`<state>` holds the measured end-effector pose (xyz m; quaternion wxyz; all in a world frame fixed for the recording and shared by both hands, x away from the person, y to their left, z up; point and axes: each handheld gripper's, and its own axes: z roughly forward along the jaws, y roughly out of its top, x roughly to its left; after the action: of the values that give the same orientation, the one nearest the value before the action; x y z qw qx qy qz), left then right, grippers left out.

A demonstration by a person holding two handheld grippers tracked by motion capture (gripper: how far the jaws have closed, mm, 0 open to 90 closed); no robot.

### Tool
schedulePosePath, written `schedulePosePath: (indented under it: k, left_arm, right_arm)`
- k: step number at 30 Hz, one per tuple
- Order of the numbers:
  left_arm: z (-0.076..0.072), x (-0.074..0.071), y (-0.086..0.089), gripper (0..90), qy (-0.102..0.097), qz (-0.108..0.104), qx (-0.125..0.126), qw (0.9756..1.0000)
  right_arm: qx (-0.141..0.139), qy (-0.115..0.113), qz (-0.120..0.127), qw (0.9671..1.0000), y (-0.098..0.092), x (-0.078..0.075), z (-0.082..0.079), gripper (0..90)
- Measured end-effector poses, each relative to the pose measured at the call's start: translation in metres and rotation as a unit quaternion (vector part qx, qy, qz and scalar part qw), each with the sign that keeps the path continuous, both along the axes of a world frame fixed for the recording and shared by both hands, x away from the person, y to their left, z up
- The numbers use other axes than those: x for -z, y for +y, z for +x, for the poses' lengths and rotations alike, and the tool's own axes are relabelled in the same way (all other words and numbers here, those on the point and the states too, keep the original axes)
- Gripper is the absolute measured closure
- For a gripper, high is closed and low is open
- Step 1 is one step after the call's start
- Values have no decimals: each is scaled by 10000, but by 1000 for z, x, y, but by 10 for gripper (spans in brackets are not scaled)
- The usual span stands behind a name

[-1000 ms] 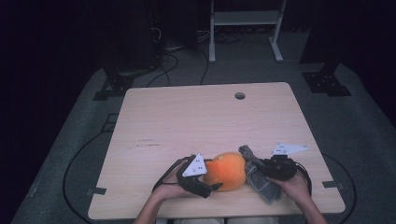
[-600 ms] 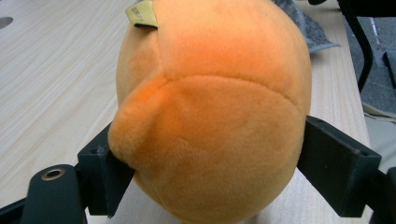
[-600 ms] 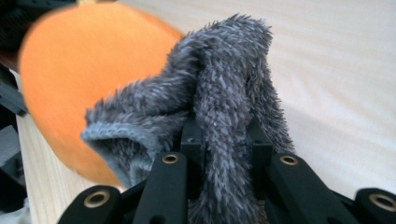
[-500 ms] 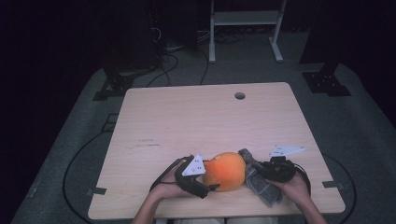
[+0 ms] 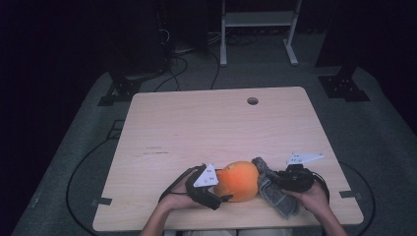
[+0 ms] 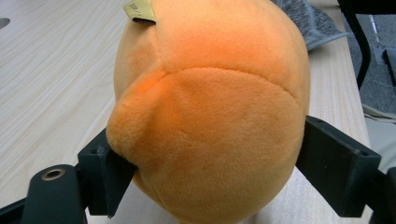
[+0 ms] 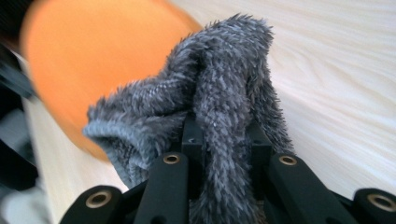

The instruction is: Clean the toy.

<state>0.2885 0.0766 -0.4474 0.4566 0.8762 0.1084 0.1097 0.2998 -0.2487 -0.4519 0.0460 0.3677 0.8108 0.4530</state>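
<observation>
An orange plush ball (image 5: 239, 180) rests near the table's front edge, and in the left gripper view the ball (image 6: 210, 107) bulges between both jaws. My left gripper (image 5: 222, 188) is shut on it from the left; in its own view my left gripper (image 6: 208, 168) has a pad pressing each side. A grey fuzzy cloth (image 5: 275, 189) lies just right of the ball. My right gripper (image 5: 273, 180) is shut on the cloth, and in the right gripper view a fold of the cloth (image 7: 219, 102) rises pinched between the jaws of my right gripper (image 7: 226, 135).
The light wooden table (image 5: 211, 128) has a round cable hole (image 5: 252, 101) at the back. Black cables trail on the grey floor at left. A white frame stand (image 5: 255, 29) sits beyond the table.
</observation>
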Motion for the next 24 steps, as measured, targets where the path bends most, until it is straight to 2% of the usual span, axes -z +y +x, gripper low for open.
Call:
schedulePosePath:
  k: [1, 3, 4, 6, 7, 9, 10, 12, 13, 14, 16, 17, 19, 20, 22, 24]
  left_arm:
    - [0, 0, 0, 172, 4, 16, -3, 10000]
    - [-1, -1, -2, 172, -25, 46, -16, 10000]
    - [-2, -1, -3, 173, -49, 69, -22, 10000]
    - [-5, -3, -6, 173, -143, 139, 20, 9998]
    - [-6, -3, -7, 175, -186, 170, 39, 9997]
    - [-5, -3, -7, 177, -205, 192, 86, 9996]
    - [-5, -3, -8, 177, -185, 172, 81, 9996]
    - [-4, -3, -8, 176, -151, 115, 71, 9998]
    - [-4, -3, -7, 174, -90, 95, 39, 9999]
    - [-3, -3, -7, 172, -78, 92, 27, 9999]
    - [-4, -2, -7, 172, -92, 87, 30, 9999]
    - [-4, -2, -7, 172, -96, 103, 29, 9999]
    - [-5, -3, -8, 173, -123, 119, 38, 9998]
    - [-5, -3, -8, 173, -131, 134, 42, 9998]
    - [-4, -5, -9, 173, -90, 151, 34, 9998]
    - [-1, -7, -8, 138, 65, 77, -54, 9999]
  right_arm:
    - [68, -76, 7, 9999, -1, -2, -1, 753]
    - [123, -357, 292, 9989, -1, -14, -2, 753]
    - [132, -490, 521, 9974, 0, -21, -4, 753]
    - [-73, -683, 930, 9933, 5, -32, -6, 753]
    - [-169, -727, 877, 9934, 10, -34, -7, 753]
    - [-264, -732, 483, 9958, 17, -29, -8, 751]
    - [-265, -707, 449, 9961, 16, -23, -8, 752]
    - [-150, -546, 570, 9968, 10, -14, -6, 747]
    - [-95, -464, 412, 9980, 8, -12, -6, 747]
    - [-60, -465, 124, 9988, 6, -9, -7, 747]
    - [-65, -470, -60, 9989, 3, -7, -8, 750]
    - [-37, -509, -54, 9987, 3, -10, -8, 753]
    - [22, -857, 41, 9963, 6, -20, -10, 758]
    - [-15, -1030, 215, 9944, 9, -28, -10, 758]
    - [-141, -1046, 344, 9938, 15, -34, -7, 758]
    - [-250, -981, 158, 9947, 23, -27, -6, 760]
